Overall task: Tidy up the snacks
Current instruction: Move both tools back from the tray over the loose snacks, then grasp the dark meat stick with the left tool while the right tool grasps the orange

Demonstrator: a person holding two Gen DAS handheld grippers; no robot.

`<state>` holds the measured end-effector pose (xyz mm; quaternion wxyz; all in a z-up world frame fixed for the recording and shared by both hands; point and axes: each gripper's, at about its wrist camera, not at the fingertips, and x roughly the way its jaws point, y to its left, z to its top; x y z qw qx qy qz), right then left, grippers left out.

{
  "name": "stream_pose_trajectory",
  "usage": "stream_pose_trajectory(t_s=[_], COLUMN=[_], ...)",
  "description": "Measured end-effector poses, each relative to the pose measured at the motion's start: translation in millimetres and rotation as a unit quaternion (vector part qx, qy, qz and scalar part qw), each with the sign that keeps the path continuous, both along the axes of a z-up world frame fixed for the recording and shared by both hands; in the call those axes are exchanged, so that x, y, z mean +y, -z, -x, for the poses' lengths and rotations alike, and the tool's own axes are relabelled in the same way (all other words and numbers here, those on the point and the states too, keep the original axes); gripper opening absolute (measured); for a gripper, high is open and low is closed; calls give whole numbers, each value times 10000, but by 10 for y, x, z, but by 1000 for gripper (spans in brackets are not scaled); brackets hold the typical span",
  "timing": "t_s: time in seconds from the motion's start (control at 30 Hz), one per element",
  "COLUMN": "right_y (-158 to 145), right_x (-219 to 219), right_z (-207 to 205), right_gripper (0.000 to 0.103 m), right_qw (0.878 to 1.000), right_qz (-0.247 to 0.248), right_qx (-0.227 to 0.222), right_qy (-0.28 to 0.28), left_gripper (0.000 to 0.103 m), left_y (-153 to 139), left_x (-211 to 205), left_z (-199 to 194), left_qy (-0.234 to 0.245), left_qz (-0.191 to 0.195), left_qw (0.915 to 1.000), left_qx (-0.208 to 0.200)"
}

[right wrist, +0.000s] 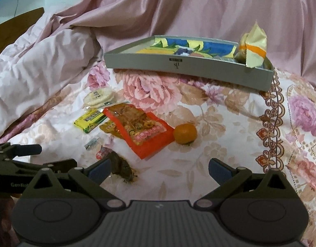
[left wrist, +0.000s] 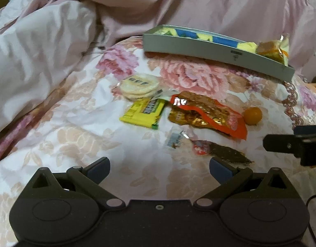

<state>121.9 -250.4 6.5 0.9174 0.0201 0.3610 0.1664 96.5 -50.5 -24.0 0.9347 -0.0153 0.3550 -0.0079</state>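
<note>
Left tongs (left wrist: 159,167) hanging low over the floral bedspread (left wrist: 75,111), blue pads spread wide apart, gripping nothing. Right tongs (right wrist: 159,167) doing the same, pads wide apart, nothing between them. Each pair is showing at the edge of the other's view.

Snacks lying loose on the bed ahead of both tongs:
- rice cracker pack (left wrist: 139,85), round, pale, lying farthest left, its edge touching the yellow-green packet (left wrist: 143,113)
- orange-red pouch (right wrist: 143,131) lying flat in the middle, overlapping a gold foil packet (right wrist: 109,128) at its left side
- small orange (right wrist: 185,133) sitting just beside the pouch's right edge
- small clear wrapper (right wrist: 92,143) lying nearer the tongs
- dark brown snack with red wrapper end (left wrist: 221,151) lying closest, just ahead of the left tongs' right pad; in the right wrist view it is sitting beside the right tongs' left pad

Grey tray (right wrist: 178,70) resting farther back on the bed, colourful print lining the inside. One cream-and-orange wrapped snack (right wrist: 253,49) already standing in its right corner, leaning on the rim.

Pink quilt (right wrist: 178,10) bunching up behind and to the left.
</note>
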Motion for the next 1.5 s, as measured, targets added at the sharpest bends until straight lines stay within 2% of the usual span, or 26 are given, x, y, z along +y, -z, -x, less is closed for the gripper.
stream_pose_trajectory(t_s=[0.1, 0.23, 0.33, 0.5, 0.63, 0.73, 0.8, 0.87, 1.0, 1.13, 1.2, 1.3, 1.43, 1.5], right_y=[-6, -39, -60, -85, -50, -4, 25, 52, 112, 178, 231, 306, 310, 306], right_x=[-47, -121, -156, -251, -354, -432, -470, -475, -422, -389, -404, -460, -473, -464], right_z=[-84, -183, -245, -374, -518, -606, -653, -687, -745, -850, -932, -1030, -1046, -1047], right_gripper=[103, 103, 103, 103, 103, 103, 103, 103, 102, 97, 91, 83, 73, 63], right_qw=[9999, 9999, 9995, 9961, 9963, 9983, 9988, 9984, 9969, 9964, 9961, 9938, 9937, 9935], right_qz=[-72, -21, 209, 533, 494, 276, 90, -21, -135, -280, -432, -748, -811, -814], right_qx=[141, 126, -65, -461, -392, -173, -37, 54, 112, 149, 287, 524, 461, 466], right_qy=[-10, -32, -238, -524, -584, -475, -486, -558, -773, -791, -720, -628, -623, -652], left_gripper=[102, 102, 102, 102, 102, 102, 102, 102, 102, 102, 102, 102, 102, 102], left_y=[-31, -73, -63, 7, 41, 67, 84, 86, 88, 102, 108, 137, 128, 117], left_x=[-77, -169, -266, -443, -519, -565, -575, -563, -533, -494, -465, -400, -369, -343], left_z=[-39, -97, -149, -232, -358, -485, -574, -645, -783, -910, -955, -978, -904, -864], left_qy=[279, 720, 1126, 1767, 2297, 2781, 3131, 3337, 3481, 3411, 3297, 3205, 3205, 3191], left_qz=[-6, 176, 156, -139, -271, -443, -547, -560, -486, -336, -194, 90, 87, 166], left_qw=[9996, 9972, 9935, 9842, 9729, 9593, 9473, 9397, 9339, 9353, 9383, 9378, 9357, 9343], left_qx=[-57, -122, -100, -23, 41, 229, 403, 503, 661, 882, 1022, 1332, 1473, 1579])
